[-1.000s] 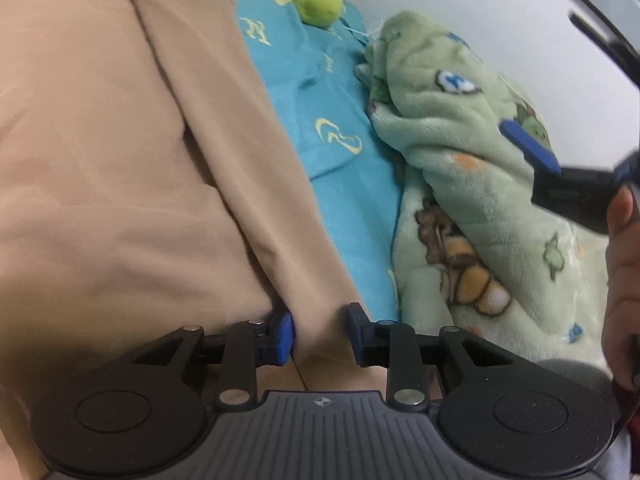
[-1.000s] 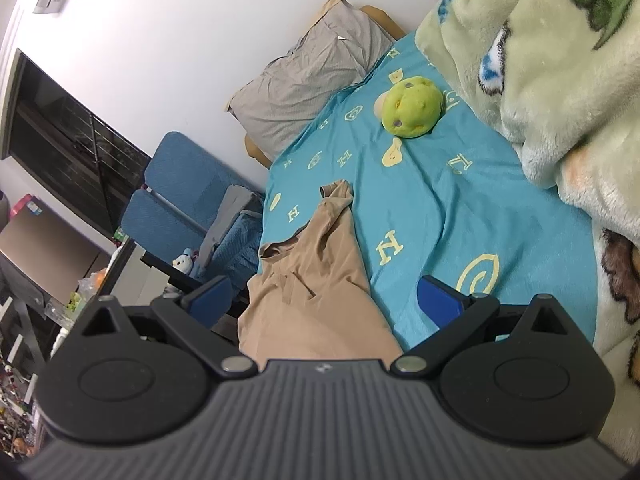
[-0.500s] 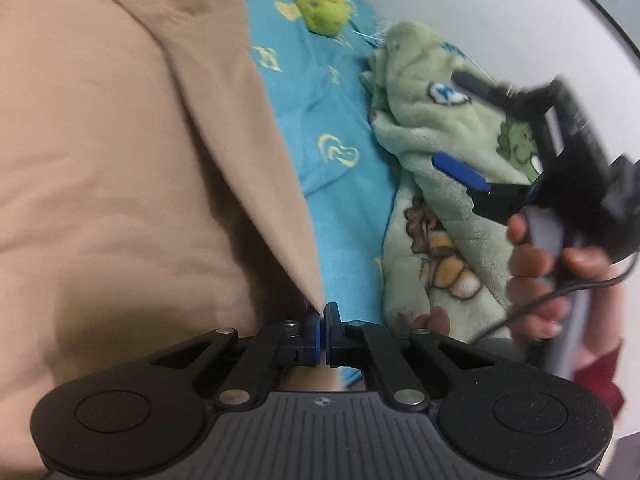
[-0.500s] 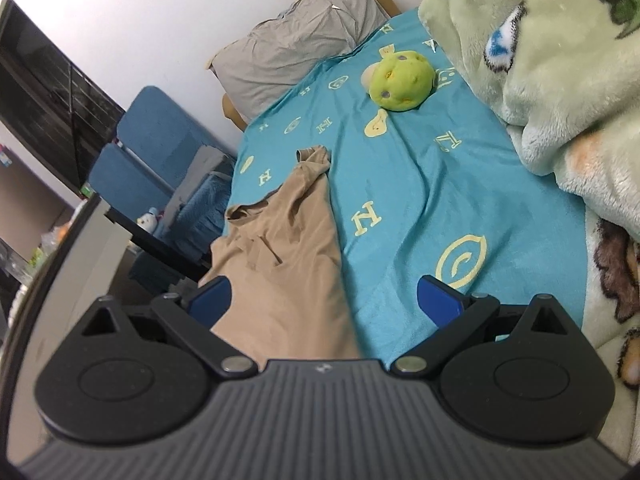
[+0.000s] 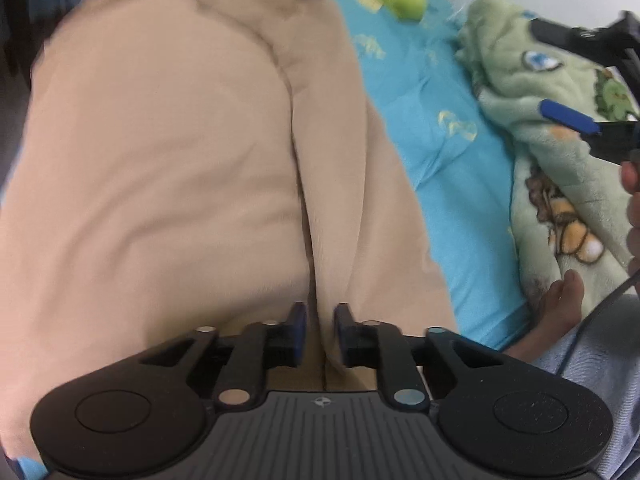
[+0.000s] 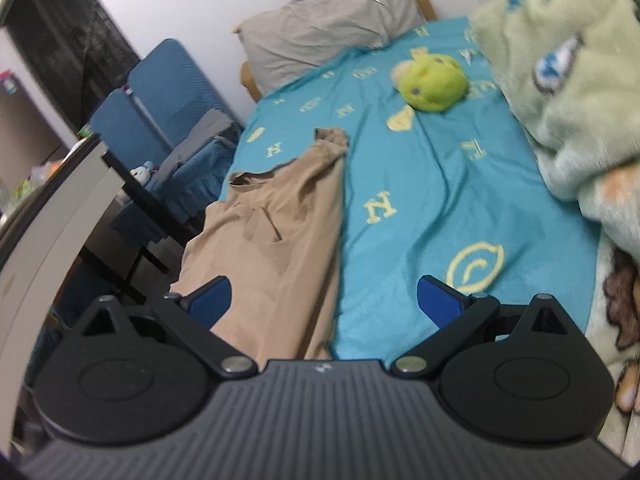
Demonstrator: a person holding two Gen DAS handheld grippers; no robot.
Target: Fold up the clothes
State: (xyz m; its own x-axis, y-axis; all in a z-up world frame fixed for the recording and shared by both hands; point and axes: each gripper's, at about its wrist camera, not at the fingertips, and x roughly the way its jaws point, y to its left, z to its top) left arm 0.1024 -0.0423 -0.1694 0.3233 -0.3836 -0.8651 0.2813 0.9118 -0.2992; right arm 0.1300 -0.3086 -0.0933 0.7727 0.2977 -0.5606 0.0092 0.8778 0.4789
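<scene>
A tan garment (image 5: 168, 168) lies spread on the turquoise bed sheet (image 5: 416, 92), with one flap folded lengthwise over it along a seam. My left gripper (image 5: 321, 322) sits low over the garment's near edge. Its jaws are open by a narrow gap, and the fold line runs between the fingers. In the right wrist view the same tan garment (image 6: 280, 232) lies at the bed's left edge. My right gripper (image 6: 324, 298) hovers above it, wide open and holding nothing. From the left wrist view, one blue fingertip (image 5: 568, 116) of the right gripper shows at the far right.
A green fleece blanket (image 5: 560, 160) is heaped along the right side of the bed. A yellow-green plush toy (image 6: 434, 82) and a grey pillow (image 6: 332, 20) lie at the far end. Blue chairs (image 6: 160, 112) stand beside the bed's left edge. A person's hand (image 5: 560, 308) rests near the blanket.
The left gripper, shut on the garment's edge half a second ago, has parted its fingers slightly and the flap now lies flat. The right gripper stayed open and shifted a little over the bed.
</scene>
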